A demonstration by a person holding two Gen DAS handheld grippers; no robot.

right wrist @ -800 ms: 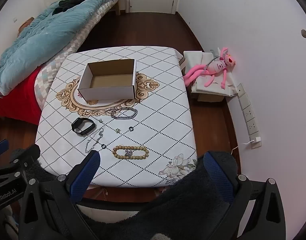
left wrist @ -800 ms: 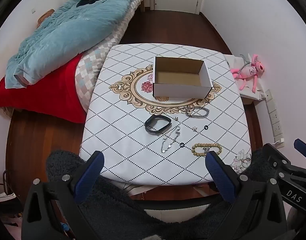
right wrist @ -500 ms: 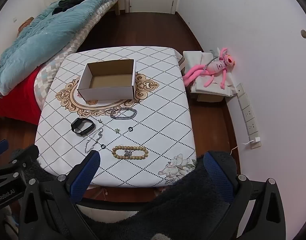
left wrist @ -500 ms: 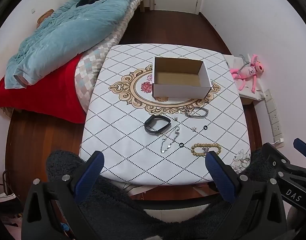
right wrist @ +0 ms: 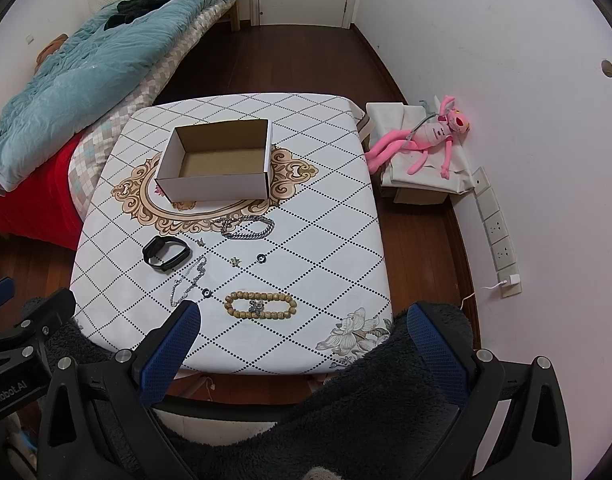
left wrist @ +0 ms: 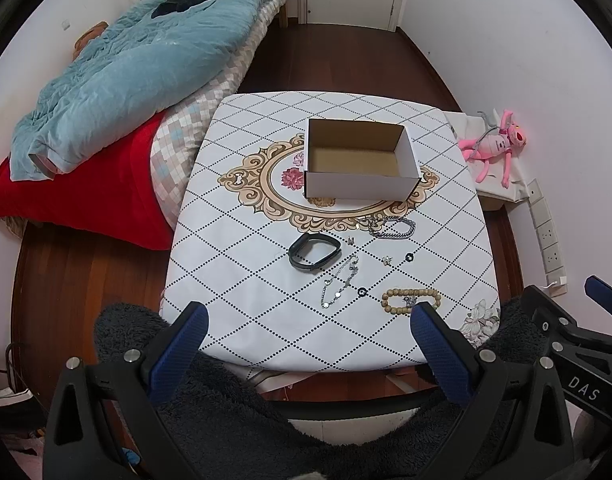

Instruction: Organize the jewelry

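Note:
An open, empty white cardboard box (left wrist: 360,160) (right wrist: 217,160) stands on the patterned table (left wrist: 265,320) (right wrist: 330,240). In front of it lie a black band (left wrist: 314,252) (right wrist: 165,253), a silver chain bracelet (left wrist: 392,227) (right wrist: 247,227), a thin silver chain (left wrist: 340,282) (right wrist: 189,280), a wooden bead bracelet (left wrist: 410,300) (right wrist: 259,305) and small rings and studs. My left gripper (left wrist: 310,320) and right gripper (right wrist: 301,320) are open and empty, held above the table's near edge.
A bed with a blue quilt (left wrist: 137,60) and red sheet (left wrist: 85,196) stands left of the table. A pink plush toy (right wrist: 426,136) lies on a low box at the right wall. Wall sockets (right wrist: 498,232) are lower right. Dark fleece sleeves fill the foreground.
Both views have shifted very slightly; the grippers stay open and nothing on the table has moved.

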